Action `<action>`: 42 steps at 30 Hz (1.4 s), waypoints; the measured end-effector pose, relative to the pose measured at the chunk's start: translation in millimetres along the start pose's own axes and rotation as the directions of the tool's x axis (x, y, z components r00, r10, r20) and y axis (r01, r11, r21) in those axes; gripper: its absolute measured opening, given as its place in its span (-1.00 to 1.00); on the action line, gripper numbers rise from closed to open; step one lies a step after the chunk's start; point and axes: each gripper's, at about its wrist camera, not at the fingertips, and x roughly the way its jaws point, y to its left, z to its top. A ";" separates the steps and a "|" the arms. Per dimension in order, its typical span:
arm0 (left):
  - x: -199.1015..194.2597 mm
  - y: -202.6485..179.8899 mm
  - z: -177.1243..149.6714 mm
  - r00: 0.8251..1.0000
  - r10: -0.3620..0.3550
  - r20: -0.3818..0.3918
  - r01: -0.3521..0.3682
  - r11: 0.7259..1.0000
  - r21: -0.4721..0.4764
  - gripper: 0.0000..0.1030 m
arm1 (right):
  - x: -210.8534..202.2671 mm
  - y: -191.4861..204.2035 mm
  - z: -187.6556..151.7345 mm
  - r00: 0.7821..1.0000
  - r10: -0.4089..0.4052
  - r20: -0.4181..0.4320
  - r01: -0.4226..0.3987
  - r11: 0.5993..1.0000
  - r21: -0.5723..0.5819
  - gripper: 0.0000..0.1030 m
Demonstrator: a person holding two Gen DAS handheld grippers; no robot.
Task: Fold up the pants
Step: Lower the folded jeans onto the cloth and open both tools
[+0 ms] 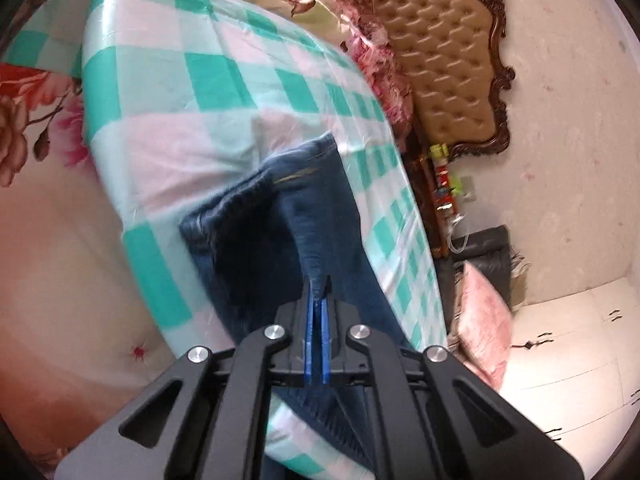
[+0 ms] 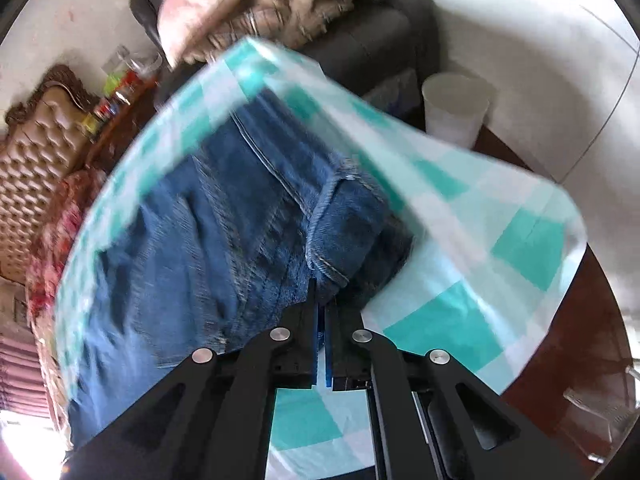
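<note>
Dark blue jeans (image 1: 280, 224) lie on a teal, pink and white checked cloth (image 1: 192, 92). In the left wrist view my left gripper (image 1: 318, 284) is shut on a raised ridge of the jeans' fabric, which hangs down on both sides of it. In the right wrist view the jeans (image 2: 208, 232) spread out to the left, blurred by motion, on the checked cloth (image 2: 472, 256). My right gripper (image 2: 322, 296) is shut on a stitched hem edge of the jeans, lifted off the cloth.
A tufted tan headboard (image 1: 444, 52) and floral bedding (image 1: 32, 120) border the cloth. A pink pillow (image 1: 484, 316) and a dark sofa (image 2: 380, 36) stand nearby. A white cup (image 2: 456, 108) sits on a dark wooden table (image 2: 584, 348) past the cloth's edge.
</note>
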 end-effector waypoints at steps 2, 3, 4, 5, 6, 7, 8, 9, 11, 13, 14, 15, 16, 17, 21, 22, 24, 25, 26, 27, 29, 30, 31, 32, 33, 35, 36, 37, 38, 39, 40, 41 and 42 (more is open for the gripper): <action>9.5 21.2 -6.2 0.998 0.039 -0.046 -0.041 0.998 -0.051 -0.95 | -8.4 1.3 4.8 1.000 -0.008 0.022 0.008 1.000 0.000 -0.98; 12.3 32.3 -8.4 0.997 0.058 -0.056 -0.062 0.996 -0.068 -0.95 | -8.4 1.0 6.3 1.000 -0.019 0.025 0.019 1.000 0.000 -0.98; 12.7 41.1 -9.1 0.998 0.036 -0.056 -0.041 0.996 -0.085 -0.95 | -6.9 -0.3 6.7 0.999 -0.026 0.023 0.026 1.000 -0.001 -0.98; 12.7 43.8 -10.6 0.998 0.021 -0.052 -0.025 0.995 -0.092 -0.95 | -2.1 -2.6 6.6 0.999 -0.032 0.012 0.032 0.999 0.001 -0.98; 11.3 45.1 -10.4 0.999 0.016 -0.047 -0.020 0.996 -0.090 -0.95 | 3.3 -4.4 5.9 0.999 -0.041 0.002 0.041 0.999 0.004 -0.98; 11.3 44.3 -10.0 0.999 0.020 -0.045 -0.024 0.997 -0.080 -0.95 | 6.5 -6.4 4.3 0.999 -0.047 -0.004 0.047 0.999 0.005 -0.98; 11.3 42.8 -9.5 0.998 0.036 -0.048 -0.039 0.997 -0.063 -0.95 | 12.5 -7.5 3.0 0.998 -0.057 -0.010 0.057 0.998 0.004 -0.98; 11.2 41.8 -9.8 0.998 0.050 -0.047 -0.052 0.997 -0.056 -0.92 | 17.7 -8.6 1.3 0.998 -0.068 -0.013 0.068 0.998 0.003 -0.98; 7.3 33.8 -9.5 0.996 0.090 -0.026 -0.091 0.995 -0.041 -0.85 | 23.3 -11.3 -2.4 0.996 -0.089 -0.005 0.089 0.996 0.007 -0.99; -6.0 23.7 -7.9 0.984 0.176 0.033 -0.175 0.984 -0.009 -0.53 | 22.8 -13.7 -5.1 0.996 -0.085 0.013 0.085 0.996 -0.006 -0.99; -13.8 15.3 -8.4 0.974 0.216 0.074 -0.218 0.976 0.025 -0.44 | 21.7 -14.6 -5.7 0.996 -0.082 0.017 0.082 0.996 -0.015 -0.98; -20.2 5.2 -6.7 0.961 0.249 0.118 -0.258 0.964 0.070 -0.44 | 19.8 -16.9 -5.8 0.997 -0.074 0.017 0.074 0.997 -0.010 -0.98; -24.6 -5.0 -2.8 0.950 0.269 0.158 -0.288 0.950 0.119 -0.42 | 17.2 -19.8 -5.4 0.998 -0.065 0.014 0.065 0.998 0.004 -0.95; -26.8 -10.9 -0.1 0.945 0.274 0.176 -0.300 0.943 0.145 -0.34 | 11.7 -22.5 -4.8 0.998 -0.062 0.015 0.062 0.998 0.021 -0.68; -15.1 -40.8 9.8 0.904 0.330 0.271 -0.407 0.859 0.312 0.13 | -17.1 -26.5 -3.6 0.969 -0.214 0.121 0.211 0.977 0.038 0.12; -6.4 -46.9 14.7 0.900 0.344 0.267 -0.423 0.834 0.355 0.16 | -25.1 -25.4 -3.5 0.954 -0.257 0.153 0.254 0.967 0.037 0.12; 6.9 -55.1 23.7 0.905 0.349 0.245 -0.423 0.804 0.417 0.22 | -42.2 -7.5 -1.0 0.909 -0.332 0.252 0.349 0.937 -0.025 0.13; 13.7 -59.8 30.8 0.910 0.346 0.228 -0.414 0.793 0.448 0.24 | -45.4 7.9 1.7 0.911 -0.303 0.278 0.341 0.935 -0.097 0.13; 21.1 -64.3 39.2 0.914 0.344 0.216 -0.406 0.781 0.474 0.27 | -45.8 26.0 5.1 0.920 -0.264 0.290 0.320 0.933 -0.166 0.13; 28.9 -68.2 47.9 0.920 0.338 0.199 -0.392 0.777 0.493 0.35 | -43.9 44.3 8.4 0.928 -0.228 0.294 0.299 0.928 -0.223 0.13; 42.5 -71.5 60.8 0.928 0.339 0.154 -0.367 0.764 0.530 0.40 | -30.0 84.4 13.1 0.948 -0.180 0.261 0.269 0.893 -0.361 0.13; 49.1 -73.8 68.0 0.924 0.352 0.148 -0.373 0.748 0.549 0.40 | -20.1 108.3 13.1 0.960 -0.148 0.238 0.244 0.861 -0.447 0.13; 54.0 -75.8 71.5 0.925 0.355 0.136 -0.366 0.740 0.564 0.41 | -7.1 138.1 10.3 0.970 -0.104 0.218 0.209 0.814 -0.542 0.13; 62.1 -76.6 77.2 0.927 0.362 0.095 -0.346 0.732 0.587 0.41 | 4.1 159.0 7.0 0.974 -0.097 0.206 0.204 0.772 -0.602 0.13; 68.4 -75.2 82.0 0.923 0.378 0.071 -0.343 0.726 0.595 0.34 | 13.5 177.9 2.1 0.976 -0.092 0.197 0.201 0.728 -0.656 0.12; 82.8 -69.9 88.3 0.912 0.411 0.004 -0.326 0.718 0.615 -0.87 | 35.0 220.3 -15.5 0.987 -0.020 0.162 0.138 0.627 -0.767 0.11; 86.9 -65.1 93.7 0.895 0.446 0.003 -0.358 0.713 0.603 -0.98 | 44.0 233.2 -20.8 0.989 -0.009 0.151 0.127 0.595 -0.794 0.10; 86.3 -61.5 100.1 0.869 0.491 0.051 -0.428 0.699 0.573 -1.00 | 56.2 247.0 -26.6 0.988 -0.018 0.152 0.136 0.560 -0.817 0.10; 82.5 -56.6 106.8 0.846 0.524 0.099 -0.488 0.686 0.539 -1.00 | 68.2 260.9 -29.9 0.988 -0.016 0.153 0.138 0.533 -0.835 0.10; 79.3 -52.4 110.4 0.839 0.532 0.113 -0.507 0.691 0.515 -1.00 | 79.3 269.7 -31.9 0.991 -0.005 0.134 0.117 0.522 -0.845 0.09; 74.0 -50.7 110.6 0.831 0.539 0.136 -0.528 0.691 0.494 -1.00 | 89.2 273.5 -31.4 0.992 -0.016 0.125 0.115 0.525 -0.843 0.09; 68.7 -55.0 106.5 0.833 0.530 0.161 -0.532 0.685 0.498 -1.00 | 97.8 274.2 -28.6 0.992 -0.027 0.125 0.120 0.528 -0.841 0.09; 61.4 -64.5 97.7 0.850 0.491 0.190 -0.511 0.681 0.525 -0.91 | 105.3 275.5 -27.2 0.992 -0.029 0.125 0.121 0.529 -0.840 0.09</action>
